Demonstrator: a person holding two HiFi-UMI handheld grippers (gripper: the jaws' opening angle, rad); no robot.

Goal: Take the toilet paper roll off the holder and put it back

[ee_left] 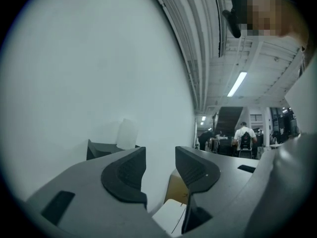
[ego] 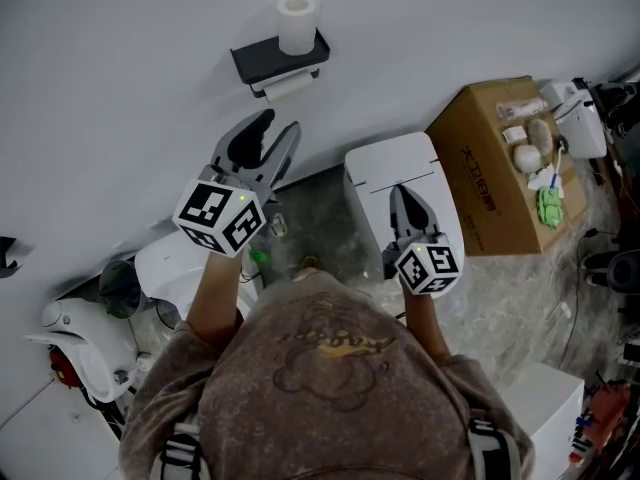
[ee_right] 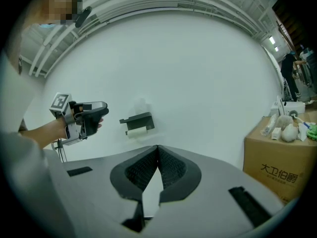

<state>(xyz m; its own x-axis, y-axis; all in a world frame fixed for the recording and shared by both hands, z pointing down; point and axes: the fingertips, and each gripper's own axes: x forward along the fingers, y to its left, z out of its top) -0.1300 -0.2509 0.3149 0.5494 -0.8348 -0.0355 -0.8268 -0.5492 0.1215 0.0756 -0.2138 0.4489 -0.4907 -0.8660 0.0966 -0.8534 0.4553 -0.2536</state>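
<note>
Currently, my left gripper (ego: pixel 280 126) (ee_left: pixel 161 160), fingers parted with nothing between, my right gripper (ego: pixel 403 194) (ee_right: pixel 157 150), fingers closed together and empty, toilet paper roll (ego: pixel 297 23) upright atop the black holder (ego: pixel 268 60) on the white wall (ego: pixel 120 78), second roll (ego: pixel 287 87) hung beneath, neither gripper touching them

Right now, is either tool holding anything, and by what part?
Nothing held. Left tool: jaws apart, empty. The right tool is shut on nothing. The toilet paper roll stands upright on the holder.

Bare white wall (ego: pixel 120 68), cardboard box (ego: pixel 485 188)
</note>
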